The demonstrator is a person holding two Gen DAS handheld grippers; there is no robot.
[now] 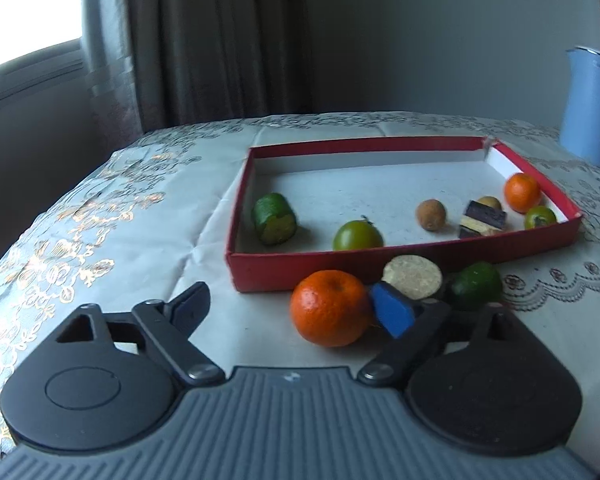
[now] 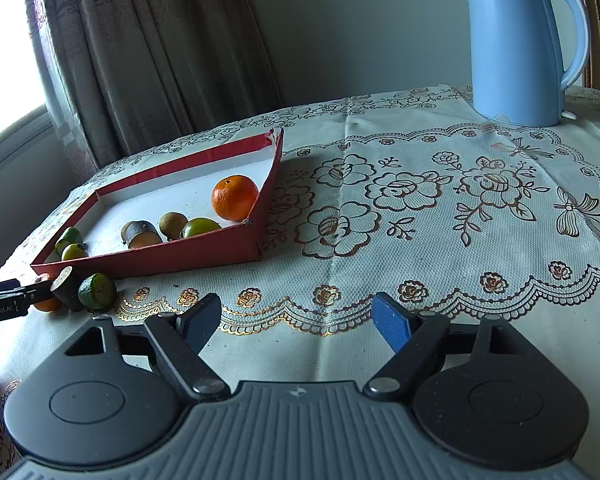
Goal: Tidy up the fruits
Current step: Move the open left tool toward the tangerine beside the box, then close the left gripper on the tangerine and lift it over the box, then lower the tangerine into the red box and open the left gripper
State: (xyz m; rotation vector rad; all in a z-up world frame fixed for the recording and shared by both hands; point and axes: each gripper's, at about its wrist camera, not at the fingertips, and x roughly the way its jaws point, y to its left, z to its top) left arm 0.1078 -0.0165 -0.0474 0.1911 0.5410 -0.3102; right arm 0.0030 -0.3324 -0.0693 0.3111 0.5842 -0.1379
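A red shallow tray lies on the tablecloth. It holds a cut green piece, a green round fruit, a brown longan, a dark cane piece and a small orange. In front of the tray lie a bigger orange, a cut cane piece and a lime. My left gripper is open around the bigger orange; the right pad sits at its side, the left pad stands apart. My right gripper is open over bare cloth, to the right of the tray.
A blue kettle stands at the back right of the table. Curtains and a window lie behind the table's far left edge. The flowered tablecloth stretches between the tray and the kettle.
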